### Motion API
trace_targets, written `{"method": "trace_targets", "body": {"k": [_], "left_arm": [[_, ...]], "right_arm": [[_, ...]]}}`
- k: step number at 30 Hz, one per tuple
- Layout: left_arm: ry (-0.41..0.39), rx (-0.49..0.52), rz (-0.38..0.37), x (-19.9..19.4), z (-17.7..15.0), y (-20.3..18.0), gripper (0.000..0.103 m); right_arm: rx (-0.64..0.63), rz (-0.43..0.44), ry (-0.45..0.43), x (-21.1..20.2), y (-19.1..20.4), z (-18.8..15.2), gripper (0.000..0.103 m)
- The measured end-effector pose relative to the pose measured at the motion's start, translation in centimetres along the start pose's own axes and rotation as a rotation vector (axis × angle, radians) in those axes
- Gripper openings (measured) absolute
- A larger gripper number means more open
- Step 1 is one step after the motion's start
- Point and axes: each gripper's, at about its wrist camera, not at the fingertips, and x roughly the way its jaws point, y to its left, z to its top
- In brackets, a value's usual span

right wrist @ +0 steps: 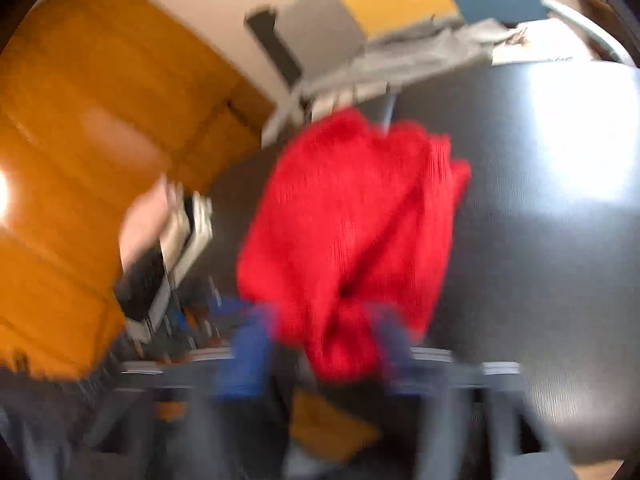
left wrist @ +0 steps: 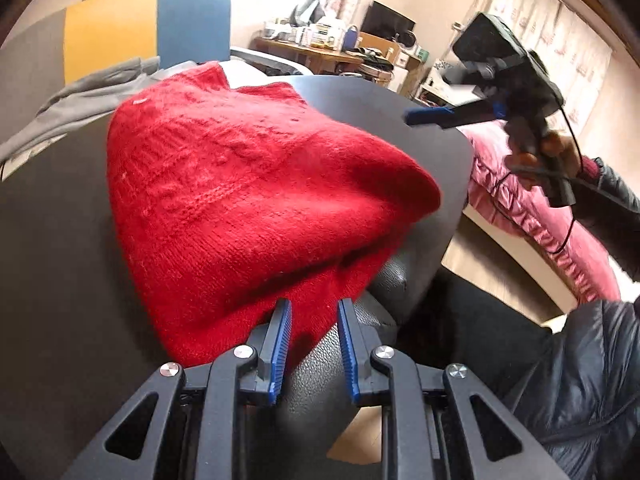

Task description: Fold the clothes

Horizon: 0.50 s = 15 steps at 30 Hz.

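Note:
A folded red knit sweater (left wrist: 240, 184) lies on a dark round table (left wrist: 52, 248). Its near edge hangs over the table's rim. My left gripper (left wrist: 313, 312) is open, with its blue pads just at that near edge and nothing between them. My right gripper (left wrist: 430, 117) shows in the left wrist view, held in the air to the right above the table, its blue fingers pointing left. The right wrist view is heavily blurred. It shows the red sweater (right wrist: 352, 232) on the table (right wrist: 540, 240), with the right gripper (right wrist: 320, 344) close over its near end. Its grip cannot be made out.
A grey garment (left wrist: 92, 92) lies at the far left of the table, against a grey, yellow and blue panel (left wrist: 112, 32). A black leather seat (left wrist: 384, 284) sits under the table's near edge. A pink quilted item (left wrist: 532, 216) lies to the right. A cluttered desk (left wrist: 320, 52) stands behind.

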Motion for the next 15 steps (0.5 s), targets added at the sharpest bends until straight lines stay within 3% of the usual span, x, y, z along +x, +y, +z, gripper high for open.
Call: {"method": "trace_targets", "body": {"k": [1,4,9,11,12,13,15], "left_arm": [[-0.004,-0.010,0.002,0.1,0.1,0.2,0.022],[-0.014,-0.024,-0.009,0.1,0.1,0.2,0.023],[0.014,0.009,-0.019,0.9,0.3,0.4,0.023],[0.029,0.026,-0.024,1.1,0.3,0.5,0.023],[0.037,0.034,-0.027,1.2,0.3,0.6,0.023],[0.045,0.043,-0.029,1.2,0.2,0.6,0.023],[0.061,0.059,-0.035,1.4,0.2,0.7,0.024]], "right_arm": [[0.012,0.006,-0.025,0.7,-0.2,0.9,0.096],[0.097,0.026,-0.057,4.2,-1.6,3.5,0.096],[0.210,0.032,0.003,9.4,-4.0,4.8,0.088],[0.194,-0.007,0.005,10.4,-3.8,4.8,0.068],[0.187,-0.041,0.007,10.5,-3.7,4.7,0.032],[0.189,-0.040,0.009,10.6,-3.6,4.8,0.017],[0.138,-0.077,0.016,10.7,-2.7,5.3,0.015]]}}
